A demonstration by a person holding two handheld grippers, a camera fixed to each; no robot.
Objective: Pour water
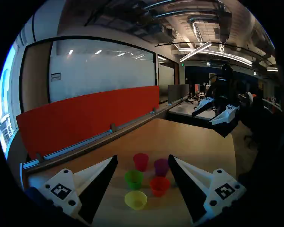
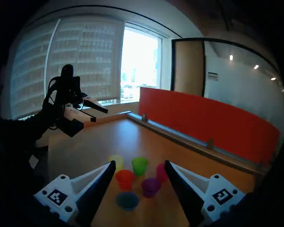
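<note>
The left gripper [image 1: 142,157] gapes wide, grasping nothing. The right gripper [image 2: 139,162] is likewise released, facing small coloured plastic cups [image 2: 125,178]

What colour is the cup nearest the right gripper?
Blue; the small blue plastic cup shows best in the right gripper view.

The left gripper view looks low and close along the left tongs [image 1: 142,157] across the tabletop [image 1: 202,143] at the cups [image 1: 134,179] in lower centre, while the right gripper view, along the right tongs [image 2: 139,162], faces the same cups and red partition [image 2: 217,121] from the opposite side.
</note>
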